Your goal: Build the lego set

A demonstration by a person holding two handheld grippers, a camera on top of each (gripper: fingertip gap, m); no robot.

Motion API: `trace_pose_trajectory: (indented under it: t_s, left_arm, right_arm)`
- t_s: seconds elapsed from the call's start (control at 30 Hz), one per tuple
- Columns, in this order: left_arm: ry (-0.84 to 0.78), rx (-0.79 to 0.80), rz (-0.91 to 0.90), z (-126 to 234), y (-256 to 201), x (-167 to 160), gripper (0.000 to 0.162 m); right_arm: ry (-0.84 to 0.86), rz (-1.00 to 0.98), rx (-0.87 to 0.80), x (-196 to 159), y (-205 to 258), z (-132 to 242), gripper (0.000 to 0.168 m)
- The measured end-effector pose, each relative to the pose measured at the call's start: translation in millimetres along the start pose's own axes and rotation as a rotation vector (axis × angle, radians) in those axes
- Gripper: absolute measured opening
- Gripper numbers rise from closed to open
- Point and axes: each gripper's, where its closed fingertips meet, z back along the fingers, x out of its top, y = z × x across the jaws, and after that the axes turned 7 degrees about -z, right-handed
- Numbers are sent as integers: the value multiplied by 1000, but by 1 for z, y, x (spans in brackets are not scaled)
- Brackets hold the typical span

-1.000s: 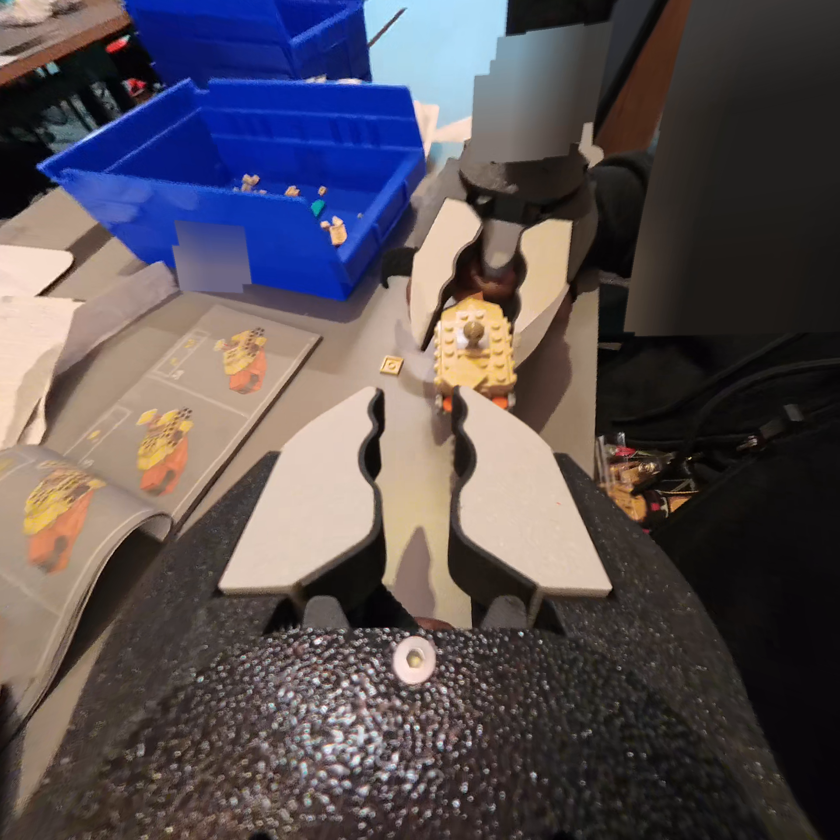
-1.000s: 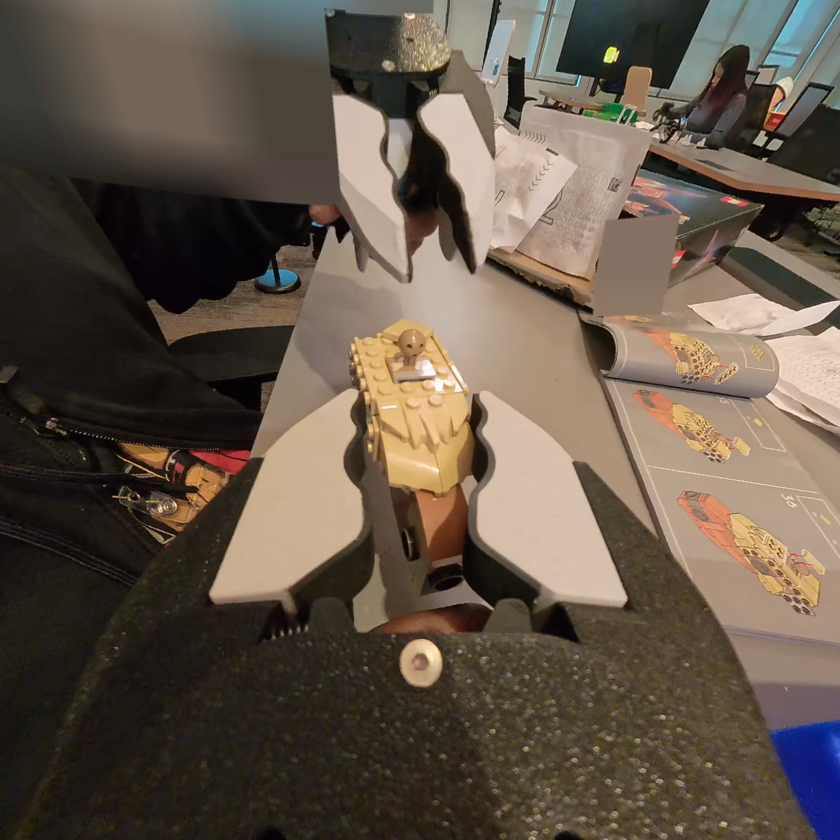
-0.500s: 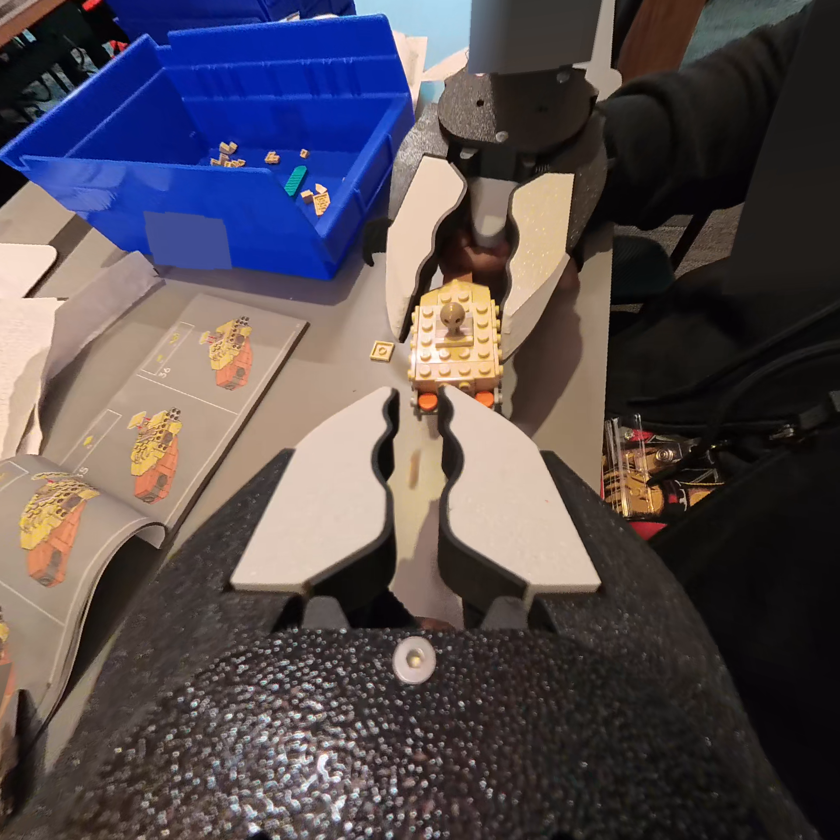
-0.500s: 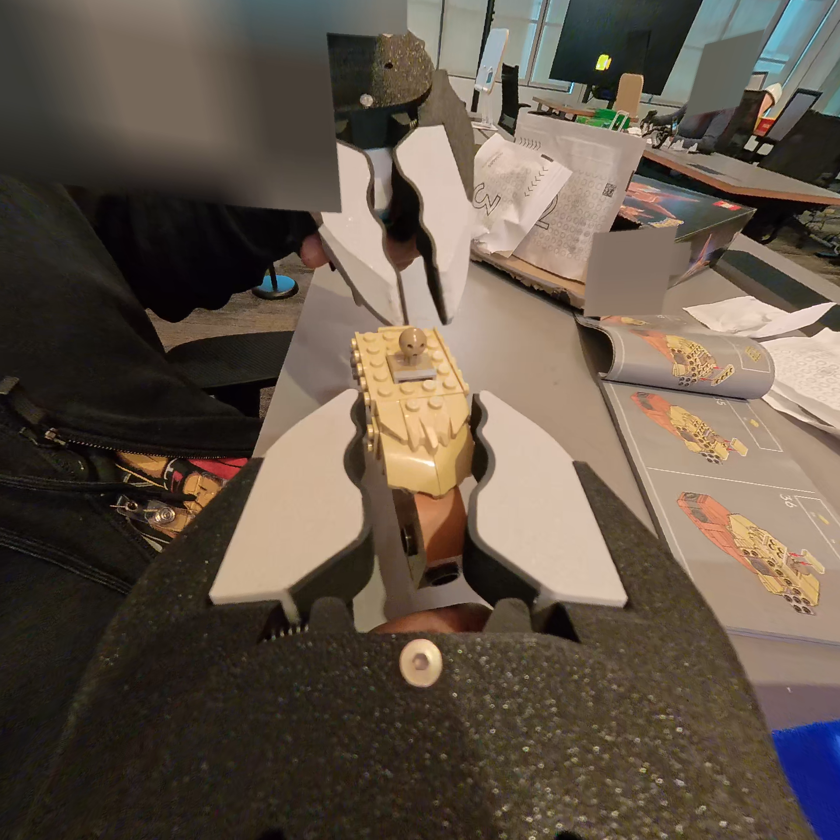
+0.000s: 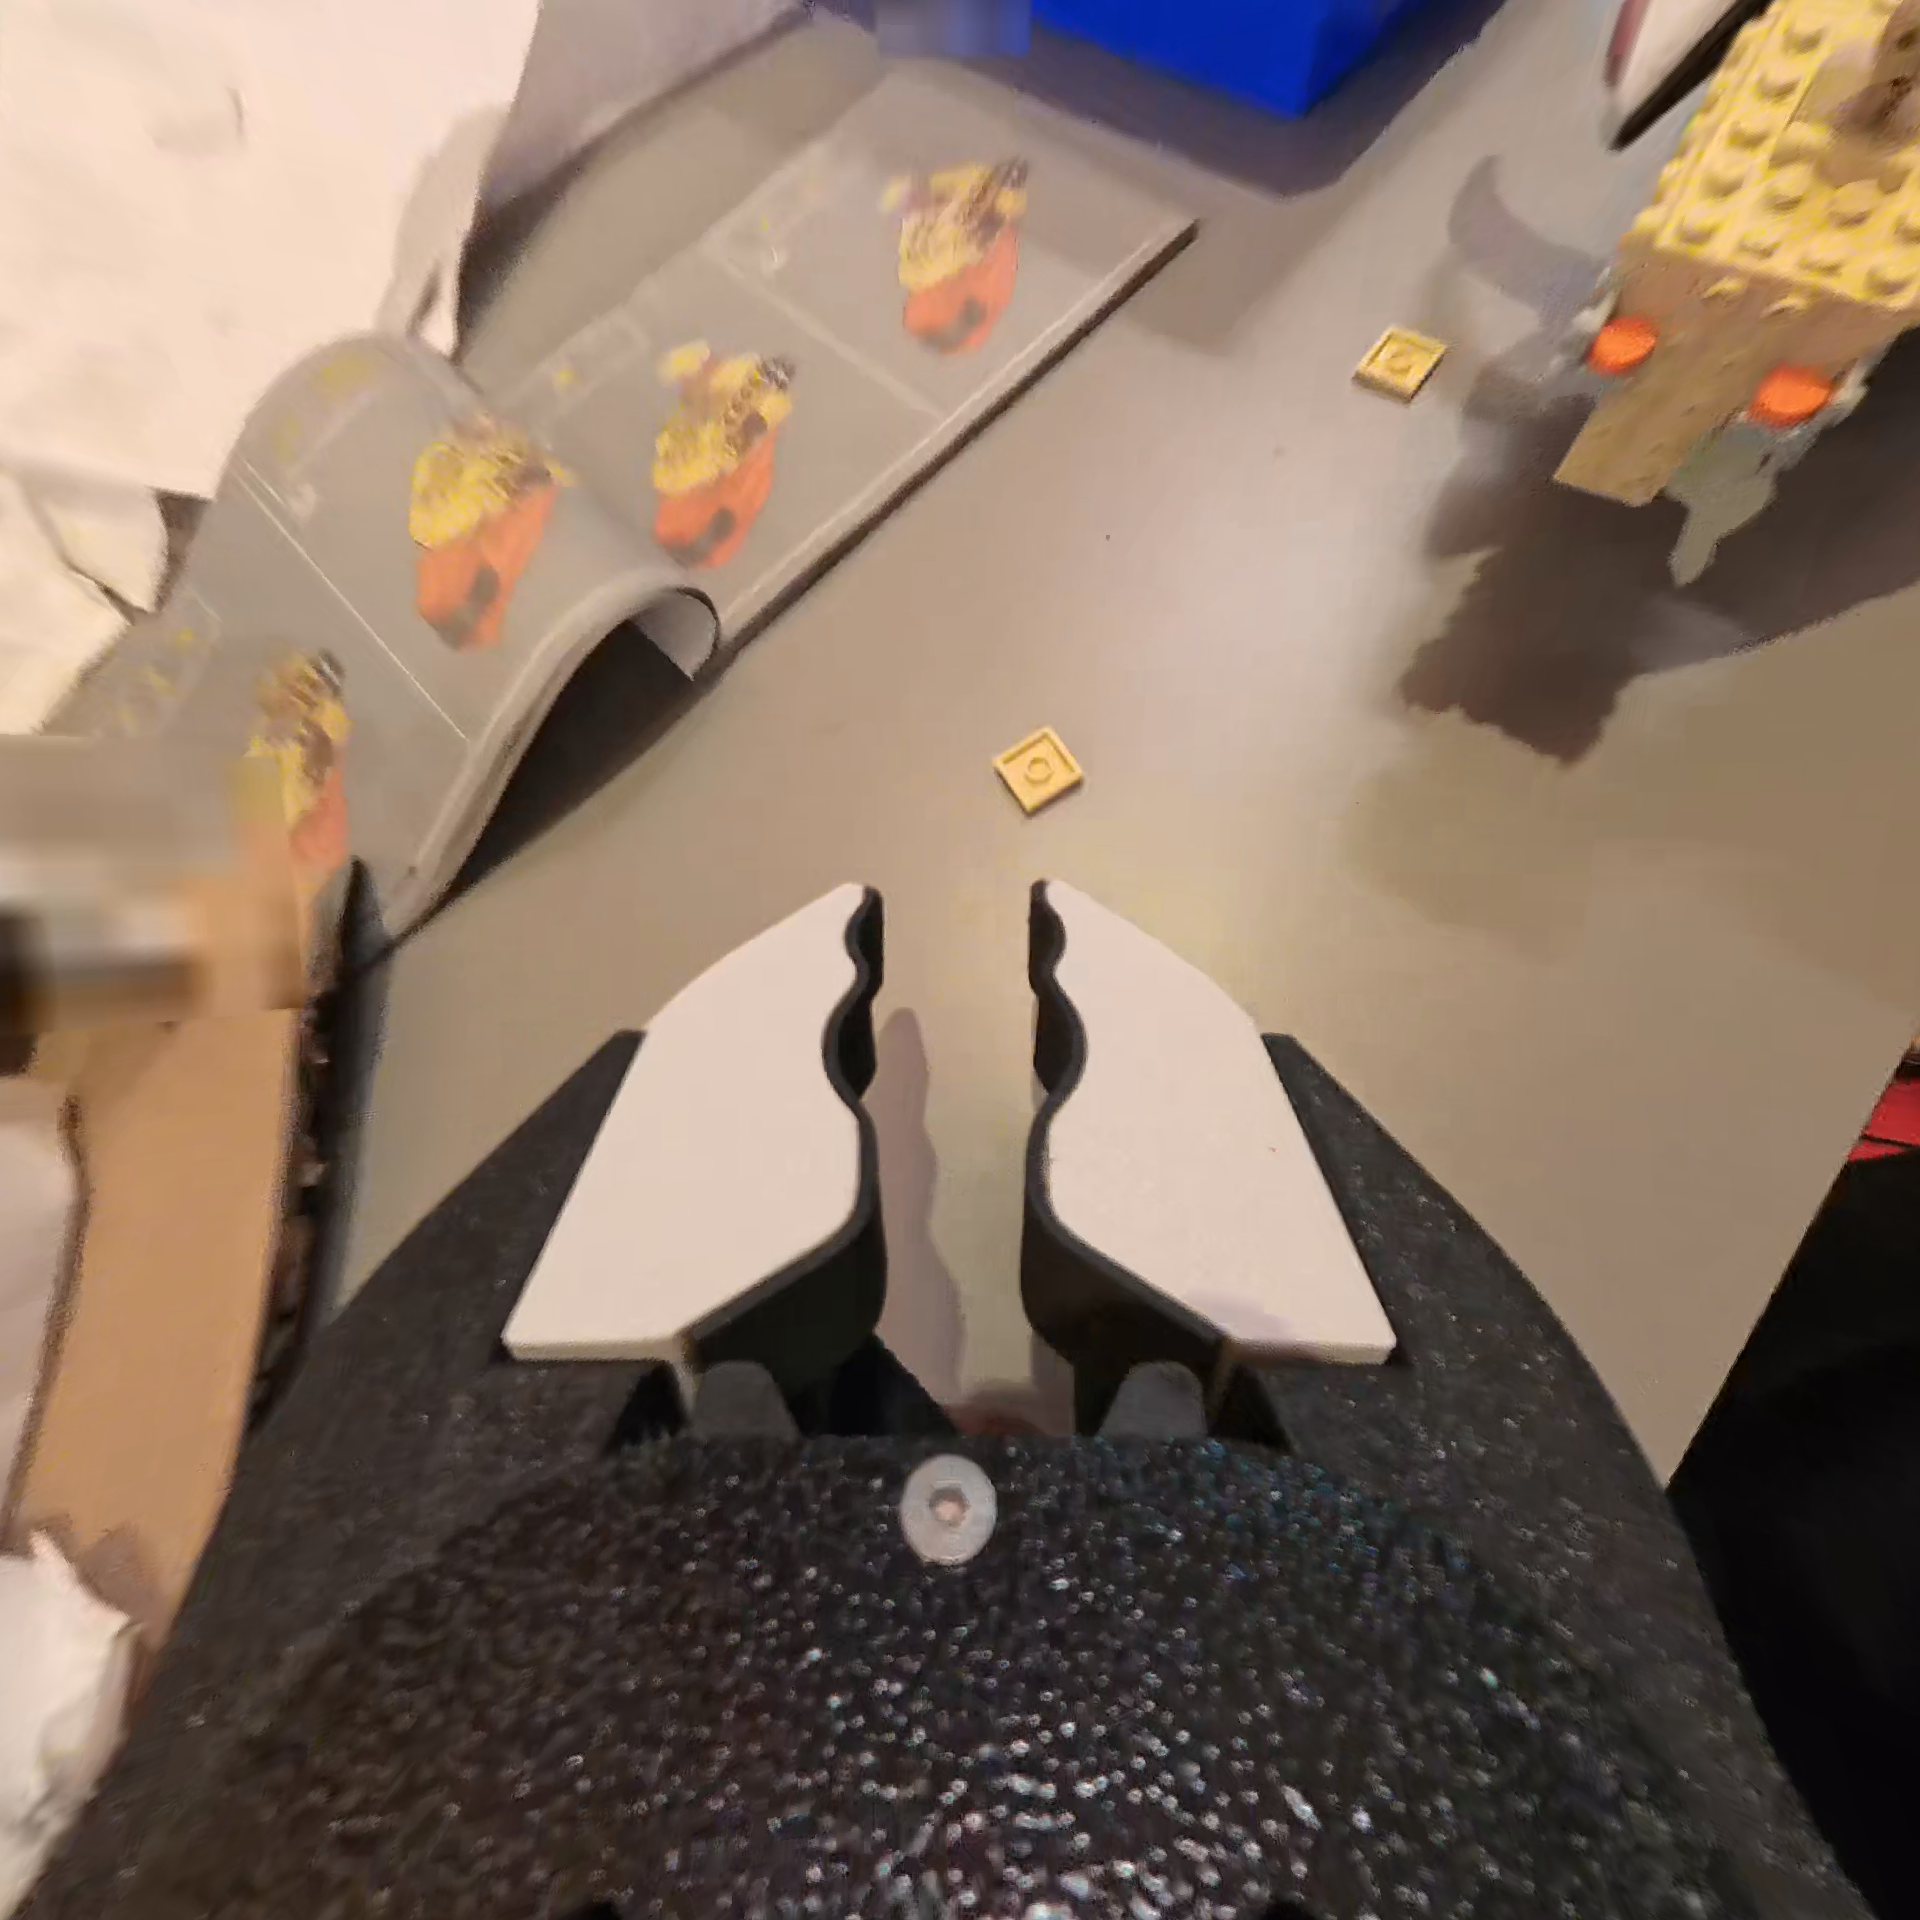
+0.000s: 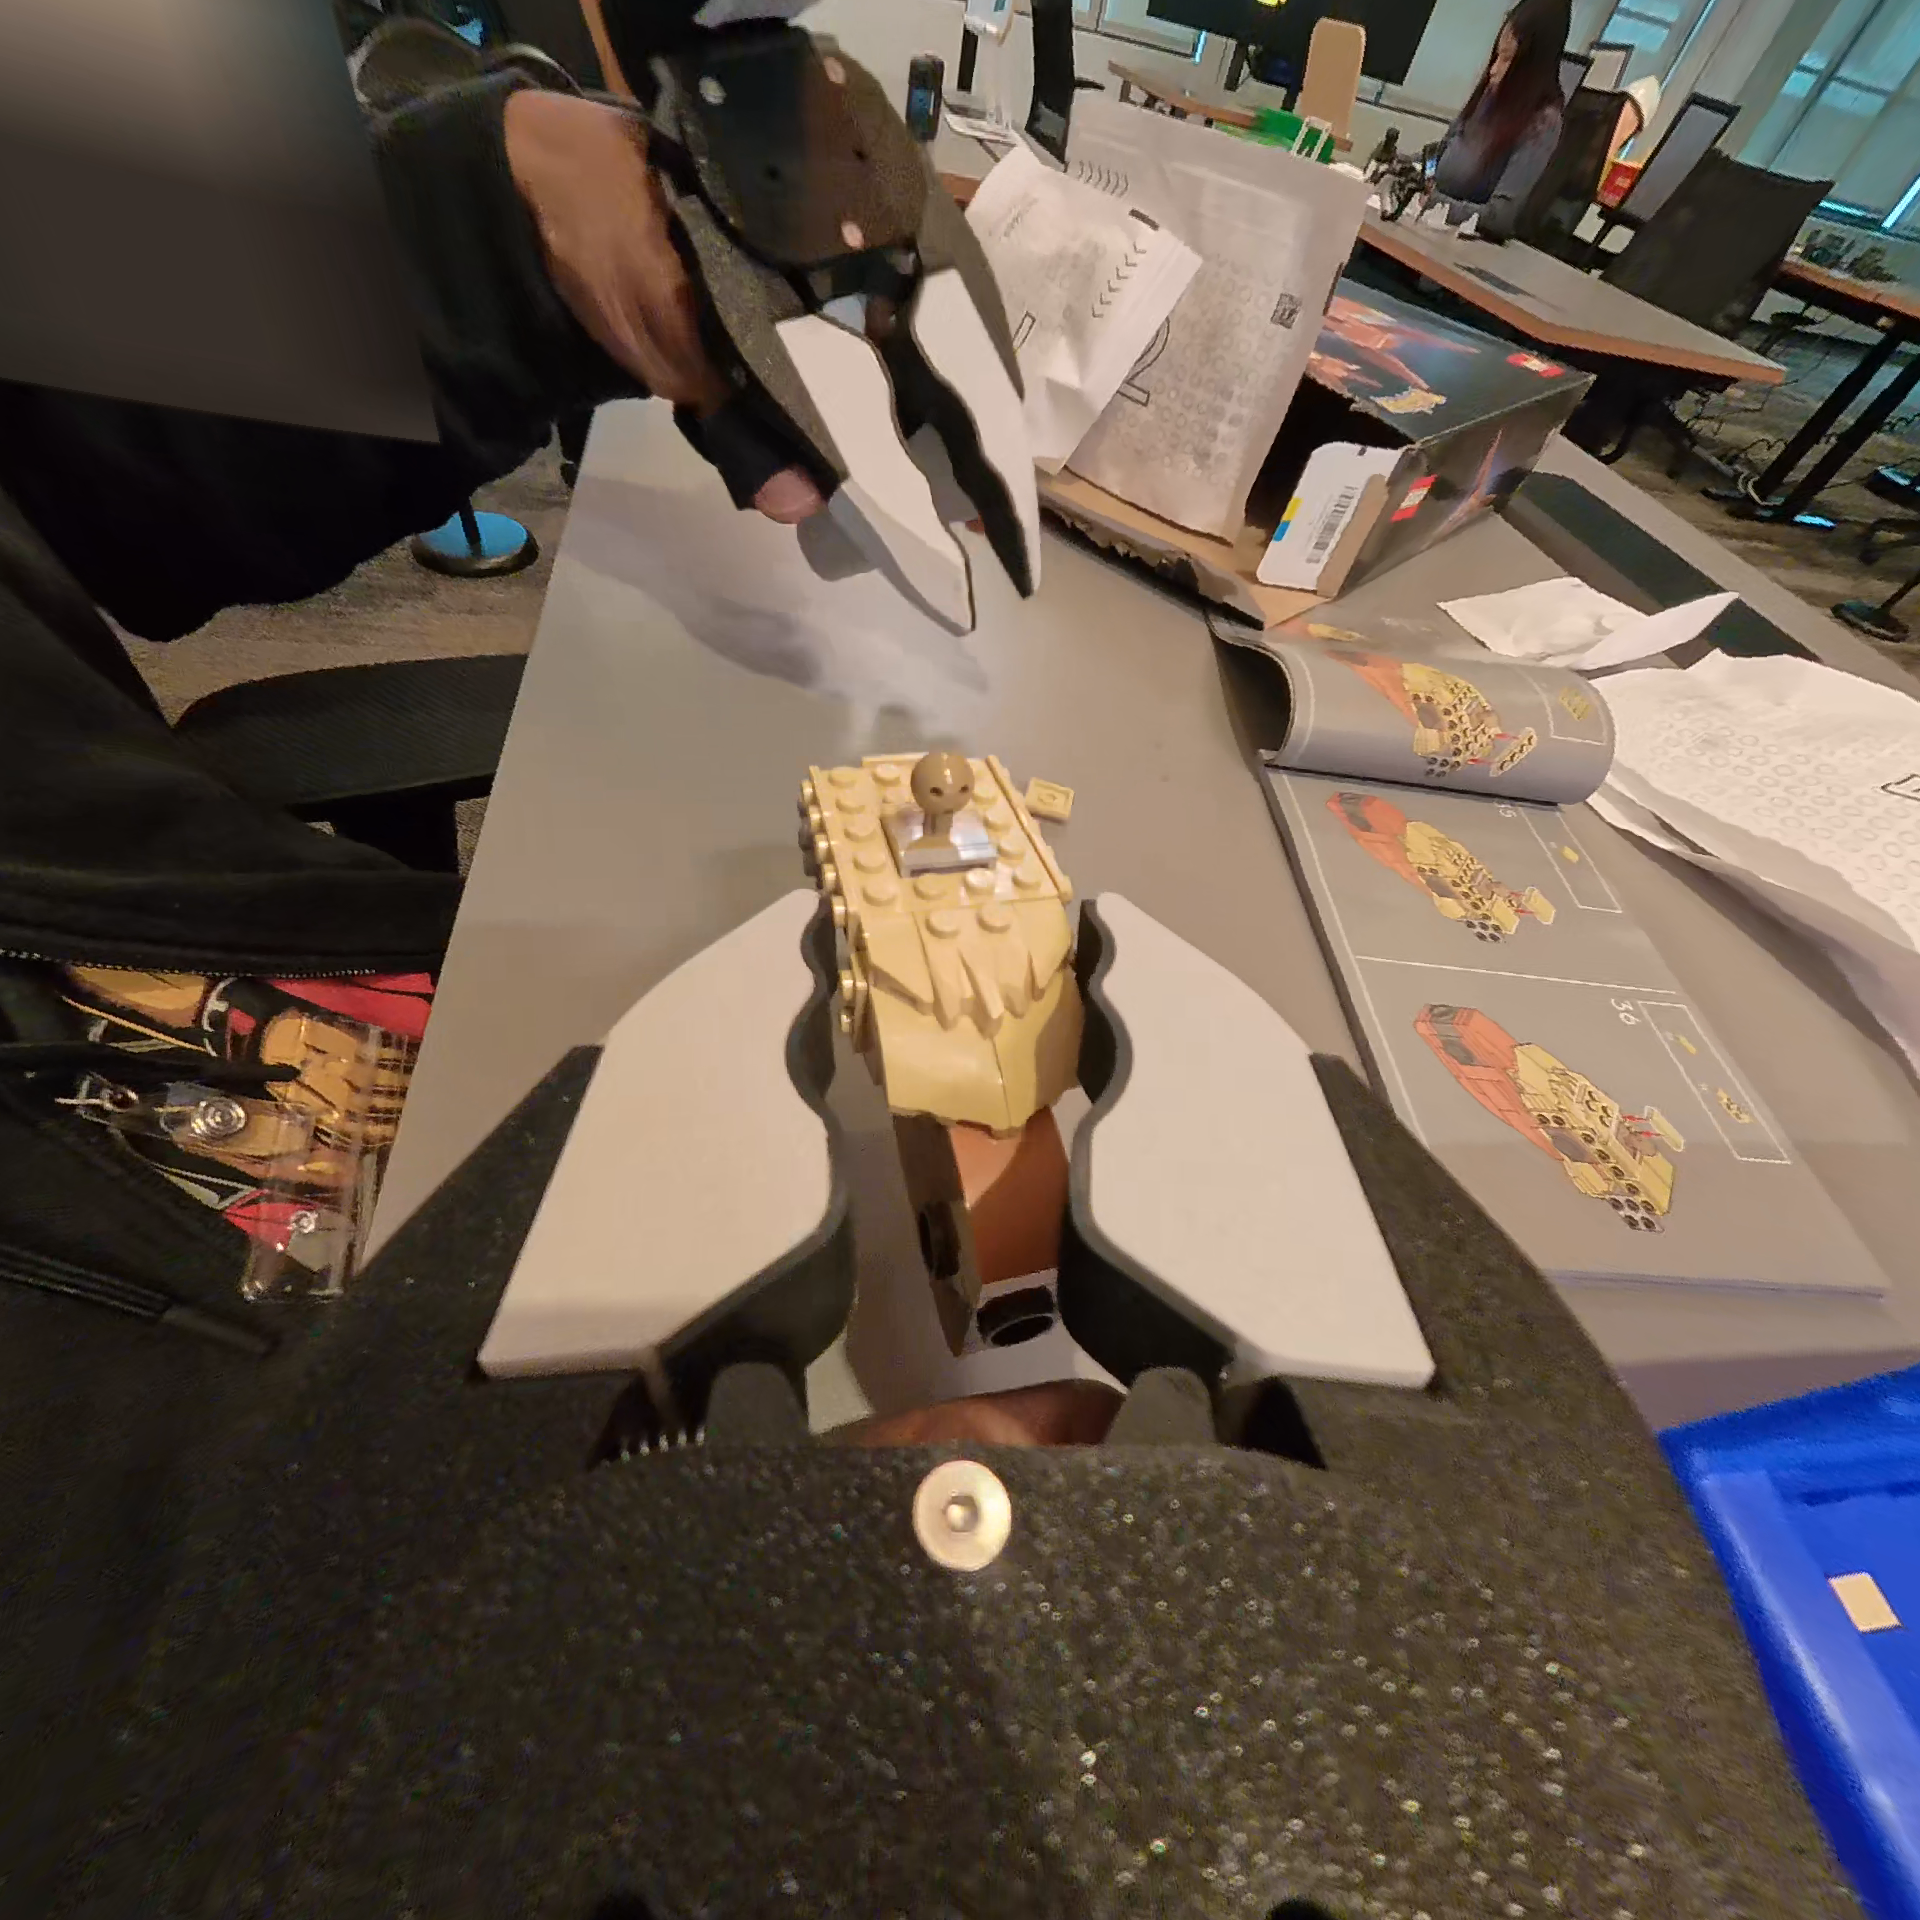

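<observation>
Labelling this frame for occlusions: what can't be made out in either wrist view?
- Tan brick vehicle model: underside hidden by right gripper fingers; in left wrist view the top-right edge cuts it off.
- Small flat tan square tiles: right wrist view shows just one, partly behind the model.
- Open grey instruction booklet: motion-blurred in left wrist view.
- Blue plastic bin: cropped in both views, contents mostly unseen.

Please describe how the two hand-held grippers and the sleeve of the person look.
Both the left gripper and the right gripper have a black, grainy, speckled body with a silver screw, and two flat pale grey fingers with wavy black inner edges. The sleeve is black.
</observation>
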Motion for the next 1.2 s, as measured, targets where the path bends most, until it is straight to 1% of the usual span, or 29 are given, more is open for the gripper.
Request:
trace_pose_trajectory:
  t_s: [0.17, 0.3, 0.37, 0.43, 0.5, 0.57, 0.67, 0.7, 0.8, 0.97, 1.1, 1.2]
  left_arm:
    - [87, -45, -85, -36, -14, 3, 29]
    - [144, -63, -96, -56, -14, 6, 30]
    - [147, -92, -79, -60, -14, 7, 28]
    - [144, -144, -62, -60, -19, 7, 19]
    - [135, -158, -58, -61, -20, 7, 18]
    - [127, -169, -56, -60, -22, 8, 17]
    - [83, -205, -39, -59, -29, 12, 15]
    - [54, -221, -25, -58, -32, 15, 0]
    - [-17, -253, 33, -55, -37, 23, 0]
    - [-56, -239, 50, -50, -35, 24, 0]
    - [-166, -315, 116, -37, -41, 40, 0]
    - [-277, -406, 194, -28, -48, 56, 0]
  right_arm:
    - [21, 30, -13, -4, 3, -2, 44]
    - [74, 6, -18, -14, -2, -4, 44]
    - [108, -13, -18, -18, -5, -5, 44]
    - [163, -53, -13, -26, -8, -6, 44]
    - [229, -75, -21, -35, -11, -9, 44]
    - [250, -97, -16, -36, -11, -10, 44]
    - [260, -96, -17, -36, -12, -11, 44]
    - [258, -87, -26, -36, -13, -11, 44]
    - [248, -66, -51, -37, -15, -9, 45]
    - [232, -65, -58, -36, -15, -6, 45]
    - [215, -70, -70, -35, -17, -3, 44]
    - [187, -67, -83, -30, -19, 2, 44]
